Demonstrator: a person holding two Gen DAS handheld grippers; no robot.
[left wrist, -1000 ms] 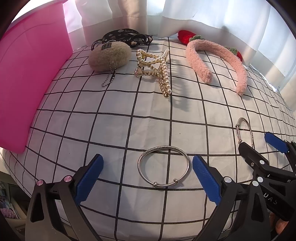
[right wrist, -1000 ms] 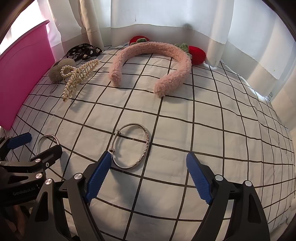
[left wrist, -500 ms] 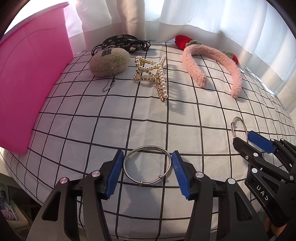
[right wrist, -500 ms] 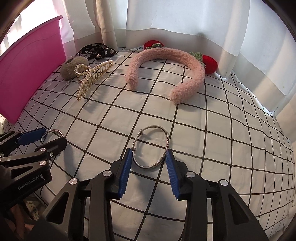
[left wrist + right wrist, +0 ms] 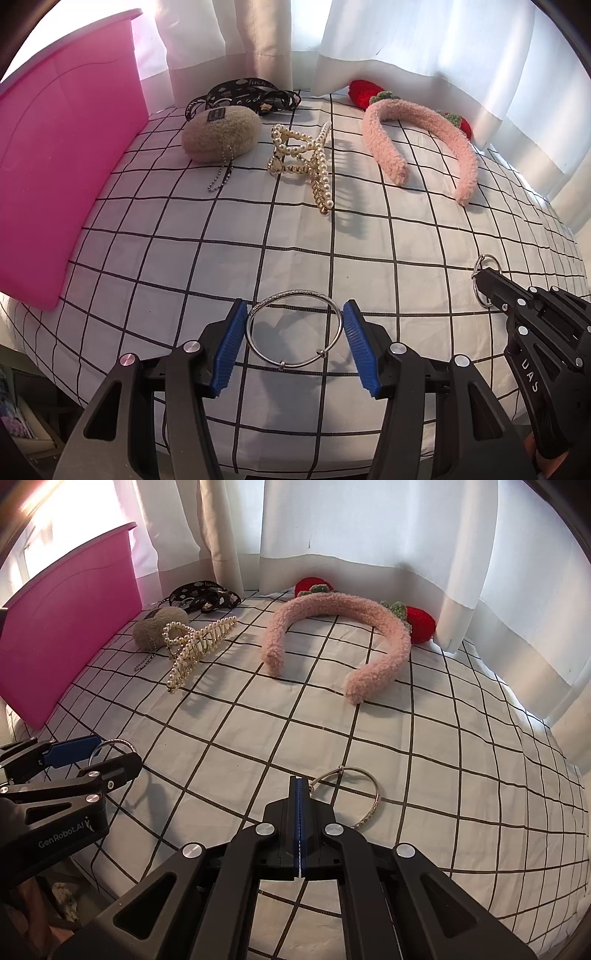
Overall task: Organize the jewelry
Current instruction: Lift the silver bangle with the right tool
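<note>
A silver bangle [image 5: 294,329] sits between my left gripper's [image 5: 295,341] blue pads [image 5: 229,349], which press its two sides; its shadow falls on the cloth below. My right gripper [image 5: 300,825] is shut on the rim of a second silver bangle [image 5: 364,797], which sticks out to the right. From the left wrist view that bangle [image 5: 484,280] shows at the right gripper's tip [image 5: 491,284]. In the right wrist view, the left gripper [image 5: 92,755] holds its bangle [image 5: 114,744] at lower left.
A pink bin [image 5: 62,166] stands at the left. On the checked cloth [image 5: 295,229] lie a beige plush pouch [image 5: 221,134], a pearl hair claw [image 5: 306,162], a pink fuzzy headband [image 5: 417,144], black printed bands [image 5: 243,94] and red strawberry pieces [image 5: 417,622]. White curtains hang behind.
Both grippers closed from wide open. The left pads came in against its bangle's sides. The right jaws shut fully on its bangle's rim. Both views pulled up and back slightly.
</note>
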